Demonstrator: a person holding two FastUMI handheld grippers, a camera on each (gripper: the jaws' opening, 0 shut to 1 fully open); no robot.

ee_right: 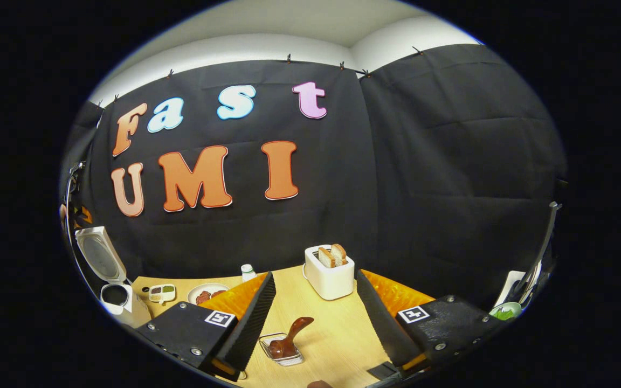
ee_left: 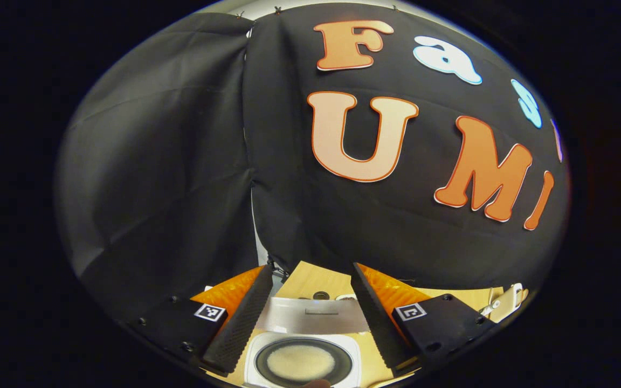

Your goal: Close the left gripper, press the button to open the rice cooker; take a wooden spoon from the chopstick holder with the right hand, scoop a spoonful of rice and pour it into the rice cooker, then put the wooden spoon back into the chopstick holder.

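With the rice cooker [ee_right: 107, 272] already open at the bench's [ee_right: 337, 334] far left, the right tool [ee_right: 310, 318] hangs spread and empty. Its wooden spoon [ee_right: 289, 338] lies just ahead between the fingers, handle tilting up and right, so this hand is nearer. Above the cooker's rice, the left tool [ee_left: 306, 312] is also spread.

I have a light wooden table [ee_right: 337, 334] under me. In the right gripper view a white toaster [ee_right: 329, 275] with bread slices in its slots stands toward the back, a small metal holder [ee_right: 281, 350] with a brown wooden spoon [ee_right: 290, 337] sits nearer, and off to the left I see a white plate of food [ee_right: 206, 293], a small divided dish [ee_right: 161, 292], a white bottle [ee_right: 246, 272] and the rice cooker [ee_right: 116, 299], lid up. In the left gripper view the rice cooker [ee_left: 302, 361] sits open on the table [ee_left: 316, 280], rice inside.
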